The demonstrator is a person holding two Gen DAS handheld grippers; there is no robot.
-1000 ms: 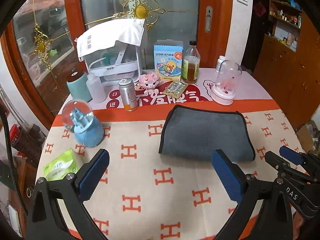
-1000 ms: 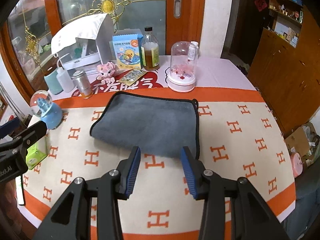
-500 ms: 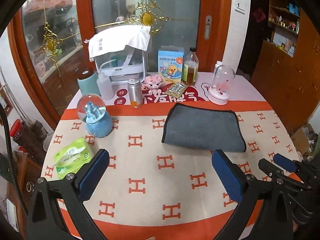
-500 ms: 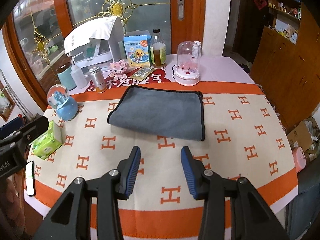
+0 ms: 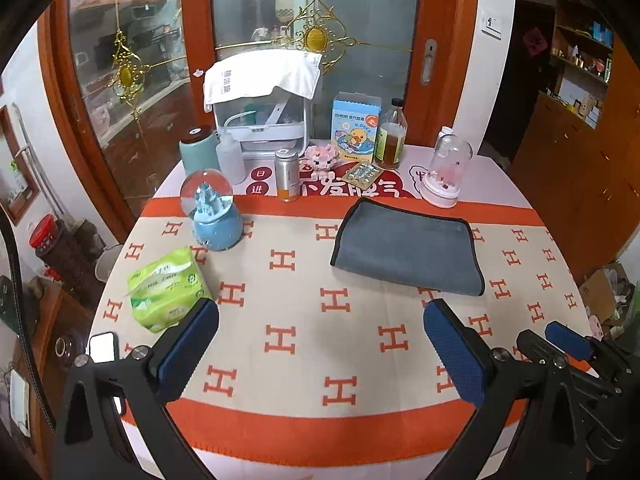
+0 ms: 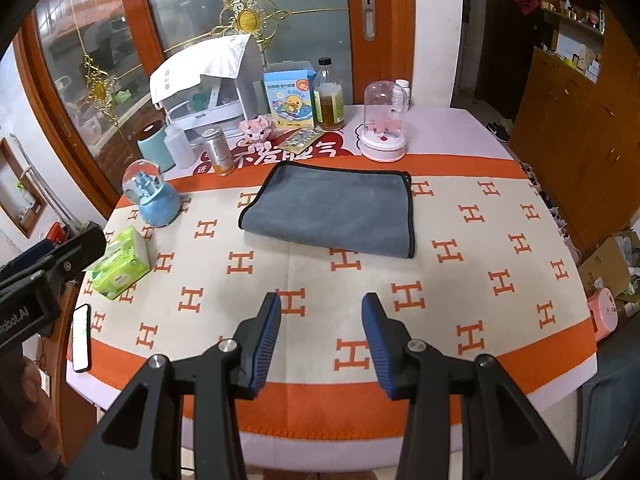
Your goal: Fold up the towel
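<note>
Gray towel [image 5: 406, 254] folded flat on the cloth-covered table [image 5: 304, 360], toward the far right of the patterned area, black-trimmed edges along the far and right sides, fold along the near edge. Same towel [image 6: 332, 212] seen from the right wrist camera, lying just near of the orange band.

Left gripper [image 5: 320, 348] held above the near part of the table, blue-padded fingers [image 5: 188, 346] wide apart, nothing between them, well short of the towel. Right gripper [image 6: 320, 336] likewise above the near edge, fingers [image 6: 266, 340] parted with a moderate gap, clamped on nothing, well apart from the towel.

Left of the towel: blue snow globe [image 5: 212, 212], and nearer, a green tissue pack [image 5: 166, 290]. Phone [image 6: 81, 338] at the near left edge of the table. Along the far side: silver can [image 5: 288, 174], teal cup [image 5: 198, 152], white squeeze bottle [image 5: 230, 156], white covered box [image 5: 262, 96], pink toy [image 5: 322, 158], blue duck carton [image 5: 354, 130], brown glass bottle [image 5: 392, 138], blister pack of pills [image 5: 362, 172], and a clear dome with pink contents [image 5: 446, 174] just far-right of the towel.
</note>
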